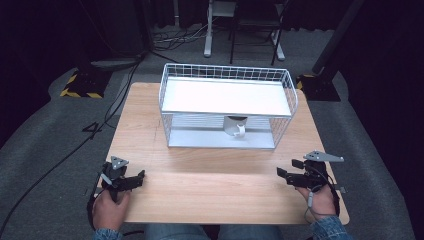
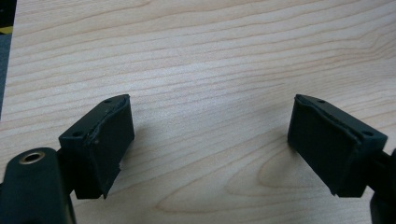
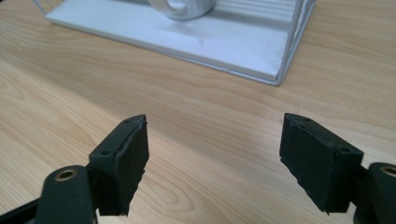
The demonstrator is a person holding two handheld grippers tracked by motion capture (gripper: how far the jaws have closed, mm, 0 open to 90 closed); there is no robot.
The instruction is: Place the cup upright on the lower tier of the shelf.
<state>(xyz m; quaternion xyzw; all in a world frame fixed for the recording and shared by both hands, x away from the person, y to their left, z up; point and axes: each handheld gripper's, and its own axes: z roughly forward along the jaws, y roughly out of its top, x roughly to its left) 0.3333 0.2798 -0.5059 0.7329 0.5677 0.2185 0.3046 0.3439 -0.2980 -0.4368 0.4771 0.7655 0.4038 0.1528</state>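
Note:
A white wire shelf rack (image 1: 227, 106) stands at the middle of the wooden table (image 1: 210, 190). A white mug (image 1: 235, 127) sits on the rack's lower shelf, handle toward me; its base and handle (image 3: 183, 8) show at the top of the right gripper view, on the rack's lower shelf (image 3: 243, 44). My left gripper (image 1: 141, 176) rests near the table's front left corner, open, nothing between its jaws (image 2: 210, 140). My right gripper (image 1: 286, 170) is near the front right, open and empty (image 3: 214, 154), pointing toward the rack.
Grey carpet surrounds the table, with black cables (image 1: 117, 100) running across the floor at the left. A chair and a white stand's legs (image 1: 245, 30) are beyond the table. Black-and-yellow striped bases (image 1: 80, 85) sit at the far left and right.

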